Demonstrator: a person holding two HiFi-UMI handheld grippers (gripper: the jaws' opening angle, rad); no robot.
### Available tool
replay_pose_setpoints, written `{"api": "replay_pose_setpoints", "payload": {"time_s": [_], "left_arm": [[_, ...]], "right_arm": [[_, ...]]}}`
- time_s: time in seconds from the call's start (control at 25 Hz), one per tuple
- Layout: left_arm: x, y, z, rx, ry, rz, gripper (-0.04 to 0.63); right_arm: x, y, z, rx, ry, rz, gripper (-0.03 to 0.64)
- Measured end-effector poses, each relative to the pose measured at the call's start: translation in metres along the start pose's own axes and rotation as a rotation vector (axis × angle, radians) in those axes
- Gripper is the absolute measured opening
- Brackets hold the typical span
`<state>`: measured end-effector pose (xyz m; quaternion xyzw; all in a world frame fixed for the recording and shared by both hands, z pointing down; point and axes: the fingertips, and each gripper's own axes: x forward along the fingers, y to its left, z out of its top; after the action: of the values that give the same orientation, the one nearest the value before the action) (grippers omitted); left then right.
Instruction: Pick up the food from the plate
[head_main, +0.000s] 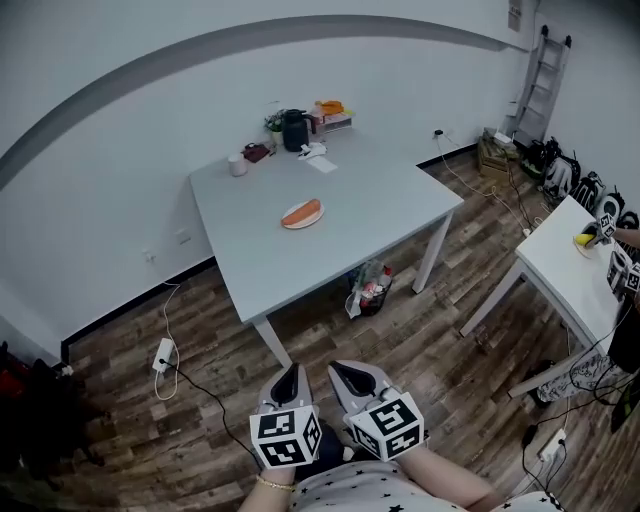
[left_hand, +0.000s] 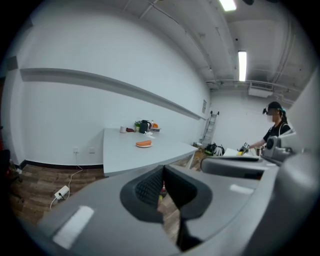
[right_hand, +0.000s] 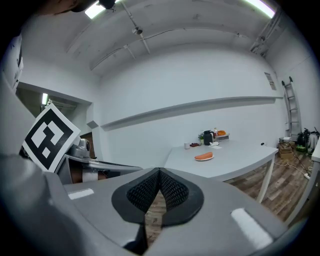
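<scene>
An orange sausage-shaped piece of food (head_main: 301, 212) lies on a small white plate (head_main: 303, 222) in the middle of a grey table (head_main: 350, 200). The same food (left_hand: 144, 143) (right_hand: 203, 156) shows small and far off in both gripper views. My left gripper (head_main: 291, 376) and right gripper (head_main: 347, 376) are held side by side close to my body, over the wooden floor, well short of the table. Both have their jaws shut with nothing between them, as the left gripper (left_hand: 162, 172) and right gripper (right_hand: 159, 175) views show.
At the table's far end stand a white cup (head_main: 237, 165), a dark kettle (head_main: 294, 130), a small plant and some boxes. A bag (head_main: 368, 289) sits under the table. A power strip (head_main: 162, 354) and cables lie on the floor. A second white table (head_main: 570, 275) is at the right, with a person (left_hand: 274, 131) beside it.
</scene>
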<state>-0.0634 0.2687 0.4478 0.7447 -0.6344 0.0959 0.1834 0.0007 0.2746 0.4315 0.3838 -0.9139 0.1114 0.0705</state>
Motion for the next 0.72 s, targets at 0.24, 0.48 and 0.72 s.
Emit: {"api": "replay_pose_setpoints", "payload": {"time_s": [0.24,0.48,0.72], "left_arm": [[0.066,-0.003,0.018,0.033,0.026,-0.027,0.008],[0.153,0.010,0.043,0.054,0.035,-0.046,0.008],[0.252,0.034,0.090,0.046,0.055,-0.060,0.008]], "right_arm": [[0.039,-0.050,0.004,0.033,0.015,-0.009,-0.002],[0.091,-0.116,0.010,0.056,0.035,-0.053,-0.002],[0.170,-0.185,0.045,0.034,0.055,-0.074,-0.002]]}}
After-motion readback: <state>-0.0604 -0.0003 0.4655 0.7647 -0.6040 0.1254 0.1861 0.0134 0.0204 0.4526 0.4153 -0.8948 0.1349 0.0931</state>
